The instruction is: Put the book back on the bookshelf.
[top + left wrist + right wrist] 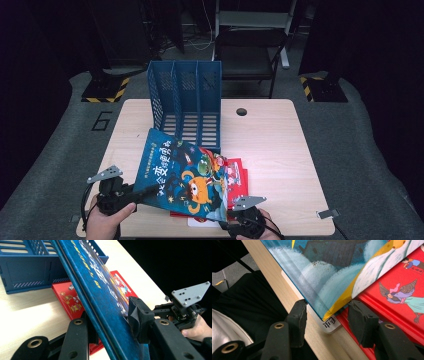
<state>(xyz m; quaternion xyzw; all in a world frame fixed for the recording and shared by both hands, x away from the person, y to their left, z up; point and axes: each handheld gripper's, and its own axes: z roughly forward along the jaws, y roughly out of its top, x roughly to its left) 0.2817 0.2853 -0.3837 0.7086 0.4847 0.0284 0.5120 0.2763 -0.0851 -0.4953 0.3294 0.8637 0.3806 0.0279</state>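
Blue book [182, 175] tilted, edge pinched betw. left gripper [110, 325] fingers; corner betw. spread right gripper [327, 315] fingers, untouched.

This is looking like a lab or recording studio rather than a home. A small wooden table [280, 150] is standing alone on grey floor [350, 130], with black curtains [370, 45] hanging round it from nine to three o'clock. Stand bases with yellow-black tape [105, 92] are sitting at ten and two o'clock, a folding chair [250, 55] is waiting at twelve, and a "6" [102, 121] is marking the floor at ten.
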